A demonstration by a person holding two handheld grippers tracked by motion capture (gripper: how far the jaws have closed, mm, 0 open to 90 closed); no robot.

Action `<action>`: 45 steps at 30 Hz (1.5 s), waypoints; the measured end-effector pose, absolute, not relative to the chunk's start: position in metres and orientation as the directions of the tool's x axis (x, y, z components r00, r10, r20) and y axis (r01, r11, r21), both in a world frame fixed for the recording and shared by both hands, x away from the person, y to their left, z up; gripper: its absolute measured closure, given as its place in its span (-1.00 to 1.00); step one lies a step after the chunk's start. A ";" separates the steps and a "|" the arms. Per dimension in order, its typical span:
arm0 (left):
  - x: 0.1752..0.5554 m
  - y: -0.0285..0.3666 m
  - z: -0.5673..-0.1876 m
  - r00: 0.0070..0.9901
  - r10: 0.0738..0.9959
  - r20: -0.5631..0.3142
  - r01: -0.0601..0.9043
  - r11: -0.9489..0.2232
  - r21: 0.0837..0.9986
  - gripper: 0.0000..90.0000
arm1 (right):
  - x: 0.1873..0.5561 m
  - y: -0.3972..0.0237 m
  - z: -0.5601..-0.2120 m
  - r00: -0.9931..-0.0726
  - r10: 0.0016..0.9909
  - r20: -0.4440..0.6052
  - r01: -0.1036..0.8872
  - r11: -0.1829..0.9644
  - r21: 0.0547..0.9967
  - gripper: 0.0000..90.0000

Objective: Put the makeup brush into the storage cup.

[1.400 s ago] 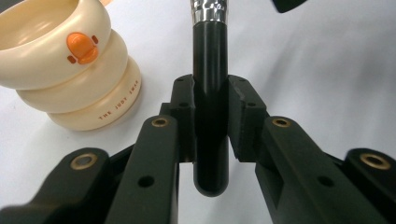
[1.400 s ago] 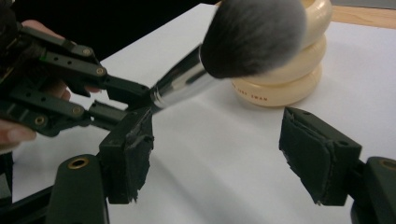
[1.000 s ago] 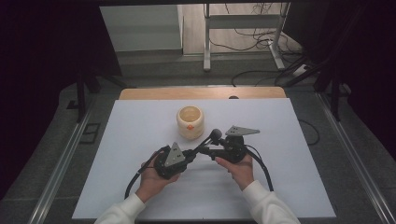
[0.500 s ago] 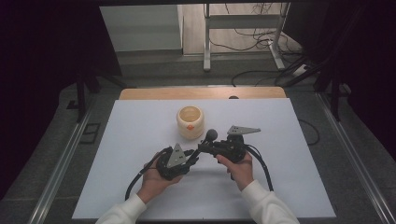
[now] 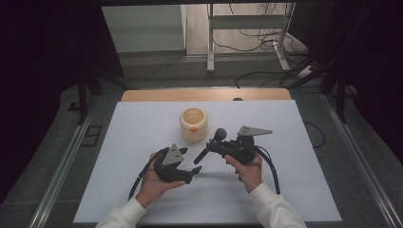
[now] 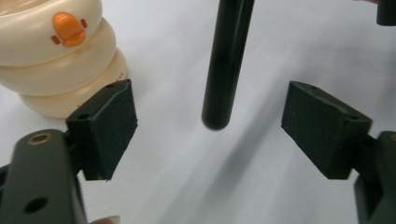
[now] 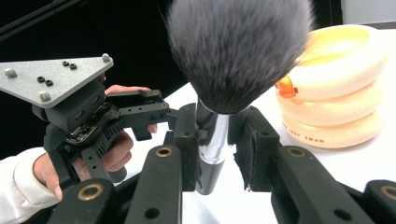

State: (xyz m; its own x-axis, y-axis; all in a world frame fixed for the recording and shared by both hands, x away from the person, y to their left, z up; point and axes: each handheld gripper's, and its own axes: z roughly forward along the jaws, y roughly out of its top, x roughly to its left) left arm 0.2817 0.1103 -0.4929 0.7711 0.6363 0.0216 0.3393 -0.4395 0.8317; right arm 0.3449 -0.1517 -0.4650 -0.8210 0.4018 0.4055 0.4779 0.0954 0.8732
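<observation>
Two grippers work over one white table (image 5: 119, 190). Nearest, the left gripper (image 5: 194, 169) sits low in the person's left hand (image 5: 154, 183), jaws spread wide and released; in the left gripper view the black handle end of the one makeup brush (image 6: 226, 60) hangs between them, touching neither. Just beyond, the right gripper (image 7: 215, 140) is clamped on that brush's silver ferrule, bristles up. Farthest stands one cream ringed cup (image 5: 193, 124) with an orange duck bill, near both grippers.

Cables (image 5: 259, 33) trail across the floor behind the table (image 5: 313, 142).
</observation>
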 end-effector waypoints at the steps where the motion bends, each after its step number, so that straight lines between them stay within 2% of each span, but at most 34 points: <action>1: 0.281 0.112 -0.493 0.770 0.637 0.020 0.342 -0.440 0.830 -0.63 | 0.345 -0.153 -0.464 -0.822 0.402 0.402 0.474 0.093 0.876 0.57; 19: 0.270 0.150 -0.490 0.738 0.675 -0.001 0.392 -0.426 0.815 -0.71 | 0.343 -0.162 -0.457 -0.824 0.421 0.380 0.451 0.081 0.889 0.57; 33: 0.258 0.208 -0.498 0.639 0.768 -0.037 0.466 -0.349 0.813 -0.71 | 0.343 -0.169 -0.453 -0.821 0.427 0.380 0.448 0.068 0.891 0.57; 45: 0.254 0.216 -0.506 0.618 0.785 -0.032 0.480 -0.345 0.807 -0.70 | 0.341 -0.172 -0.449 -0.823 0.435 0.366 0.433 0.063 0.899 0.57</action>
